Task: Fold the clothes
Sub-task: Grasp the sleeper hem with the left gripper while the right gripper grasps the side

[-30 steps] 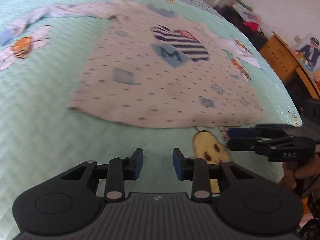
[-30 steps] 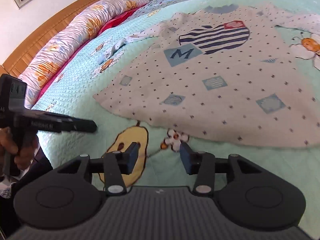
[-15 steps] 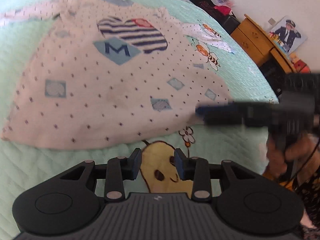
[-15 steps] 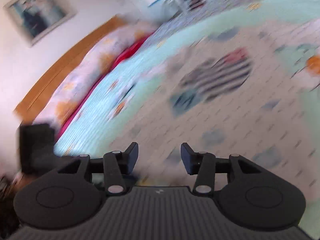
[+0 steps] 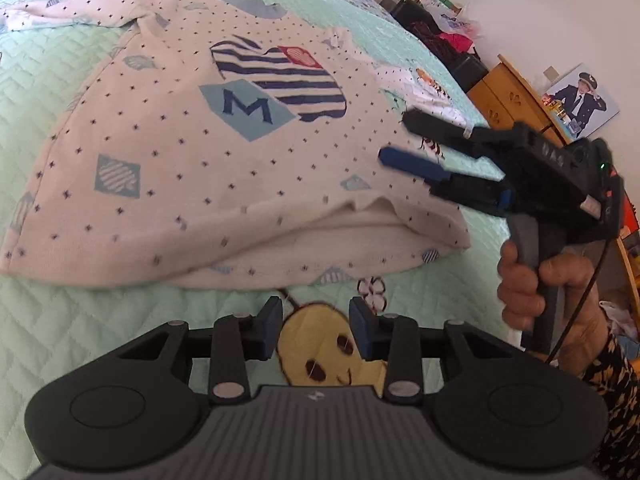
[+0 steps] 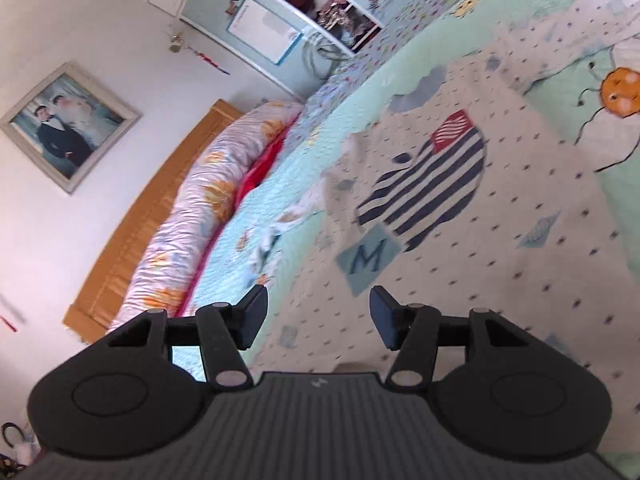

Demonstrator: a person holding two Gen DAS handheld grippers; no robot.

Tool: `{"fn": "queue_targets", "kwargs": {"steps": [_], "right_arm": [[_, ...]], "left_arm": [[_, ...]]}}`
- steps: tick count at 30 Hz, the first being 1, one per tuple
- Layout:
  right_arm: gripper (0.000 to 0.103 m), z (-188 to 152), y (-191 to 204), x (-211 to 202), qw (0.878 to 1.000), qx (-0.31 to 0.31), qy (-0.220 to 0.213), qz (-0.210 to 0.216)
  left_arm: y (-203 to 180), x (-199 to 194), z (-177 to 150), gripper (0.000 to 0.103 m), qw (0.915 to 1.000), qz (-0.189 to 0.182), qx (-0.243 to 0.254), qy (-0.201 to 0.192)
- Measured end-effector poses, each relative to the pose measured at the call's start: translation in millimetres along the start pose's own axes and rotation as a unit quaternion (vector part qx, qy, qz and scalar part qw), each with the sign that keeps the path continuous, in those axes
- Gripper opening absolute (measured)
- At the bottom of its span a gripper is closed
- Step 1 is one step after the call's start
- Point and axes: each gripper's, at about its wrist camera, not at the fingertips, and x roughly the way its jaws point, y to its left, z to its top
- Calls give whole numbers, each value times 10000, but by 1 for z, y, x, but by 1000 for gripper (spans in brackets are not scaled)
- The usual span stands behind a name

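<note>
Spread flat on the bed (image 5: 60, 340), front side up: a white dotted shirt (image 5: 168, 160) with a striped patch and a blue "M" square on the chest, one sleeve (image 5: 60, 14) trailing off toward the far left of the left wrist view. Hem nearest the left tool (image 5: 316, 330), its two layers gaping slightly apart near the right corner (image 5: 448, 236).

Left tool: hovering over the yellow cartoon figure (image 5: 332, 352) printed on the quilt, just short of the hem, jaws narrowly parted, nothing between them. Little changed here against a second ago, apart from a swing of the view to the right along the hem.

Right tool (image 5: 404, 140): now up over the shirt's right side, rolled on its side so one finger sits above the other, where a second ago it hung low beside the bed edge, level and off the garment. Jaws just been opening, now fairly wide, empty; in its own view (image 6: 318, 316) only dotted fabric beyond the pads (image 6: 382, 312), no cloth pinched. Held by a hand (image 5: 532, 280) in a patterned sleeve.

Reading of it: no fold begun yet, shirt still fully laid out. Widening jaws and sideways roll suggest a reach for the right edge or right sleeve, probably to bring that side across the chest. Left tool well placed to pin or take the hem. Risk: catching only the top layer where the hem gapes.
</note>
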Motion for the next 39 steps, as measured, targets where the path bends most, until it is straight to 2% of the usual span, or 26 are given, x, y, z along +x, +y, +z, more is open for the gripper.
{"fn": "queue_targets", "kwargs": {"steps": [4,6,8,10,11,12,13,14,15,16,17,19,21,23,27,29,30,34,39], "right_arm": [[59,-9,-3,-3,9994,-141,70,-324],[59,-20,14,-12,9944,-924,115,-499],[59,-31,32,-20,9810,-1787,185,-726],[58,-56,53,-18,9417,-3089,523,-1229],[55,-70,62,-15,9152,-3690,717,-1449],[44,-83,70,-13,8841,-4273,908,-1662],[37,-97,79,-11,8483,-4833,1094,-1866],[25,-109,85,-9,8142,-5289,1267,-2032],[24,-118,84,-6,7942,-5515,1402,-2130],[24,-125,81,-2,7714,-5755,1503,-2262],[24,-131,79,1,7492,-5983,1581,-2360],[24,-139,76,4,7149,-6371,1616,-2384],[28,-141,76,7,6902,-6591,1674,-2472],[28,-144,76,9,6655,-6798,1729,-2551],[27,-154,70,13,6302,-7129,1692,-2570],[27,-159,68,15,6156,-7272,1605,-2577],[27,-161,67,15,6108,-7320,1562,-2582],[27,-160,66,18,6061,-7390,1369,-2603],[27,-159,68,16,6011,-7489,929,-2631]], "left_arm": [[3,4,14,39,9998,65,-64,-168],[7,5,20,39,9995,155,-121,-253],[12,4,24,39,9989,308,-121,-338],[11,2,23,39,9981,475,97,-389],[9,1,22,39,9972,563,284,-402],[5,0,20,39,9958,650,488,-412],[-3,-2,12,39,9923,711,942,-386],[-12,-3,5,39,9864,781,1402,-359],[-22,0,-5,39,9747,1001,1973,-305],[-33,2,-15,39,9593,1217,2536,-250],[-43,4,-25,39,9401,1429,3089,-194],[-57,13,-41,40,8970,1774,4047,-120],[-68,20,-55,40,8508,2027,4847,-80],[-71,26,-62,41,8209,2192,5273,2],[-73,37,-75,40,7791,2456,5768,-71],[-75,39,-76,40,7726,2536,5820,-105],[-75,39,-76,40,7751,2545,5782,-120],[-76,38,-73,41,7849,2579,5631,-183],[-82,42,-72,44,7882,2660,5546,-209]]}}
